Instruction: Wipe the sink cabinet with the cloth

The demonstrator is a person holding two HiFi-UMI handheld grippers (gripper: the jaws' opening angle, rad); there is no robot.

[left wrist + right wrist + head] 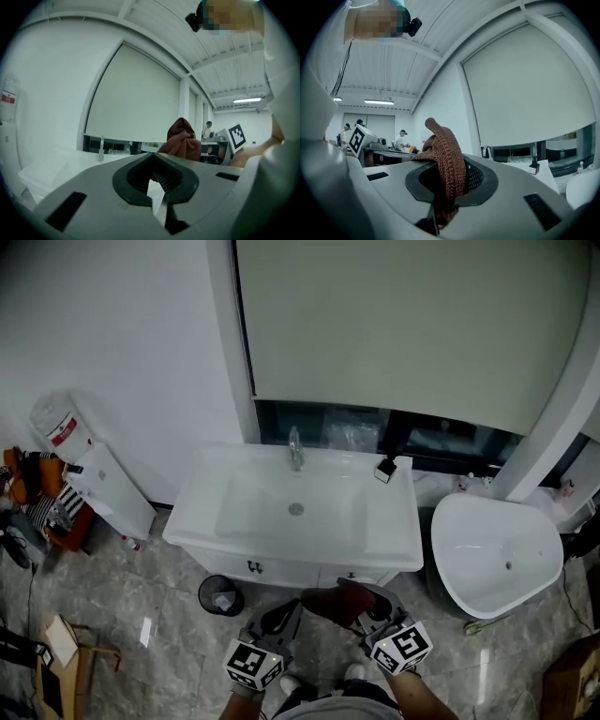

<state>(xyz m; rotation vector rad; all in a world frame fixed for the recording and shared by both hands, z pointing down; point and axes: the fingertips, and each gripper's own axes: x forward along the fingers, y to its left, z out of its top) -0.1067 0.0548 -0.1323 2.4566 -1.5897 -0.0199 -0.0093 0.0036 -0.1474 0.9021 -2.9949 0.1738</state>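
Observation:
The white sink cabinet (281, 569) stands just ahead of me, with a basin (225, 486) and a chrome faucet (294, 448) at its back. Both grippers hang low in front of its doors. My right gripper (375, 606) is shut on a brown knitted cloth (333, 604), which bunches up between the jaws (445, 159) and sticks out above them. My left gripper (279, 617) is shut with nothing in it (157, 192). From the left gripper view the cloth (183, 140) shows to the right, beyond the jaws. The faucet (101, 149) appears there too.
A small black waste bin (220, 594) sits on the floor at the cabinet's left foot. A white water dispenser (108, 488) stands to the left, a white oval tub (497, 554) to the right. A small black bottle (384, 470) rests on the counter's back right corner.

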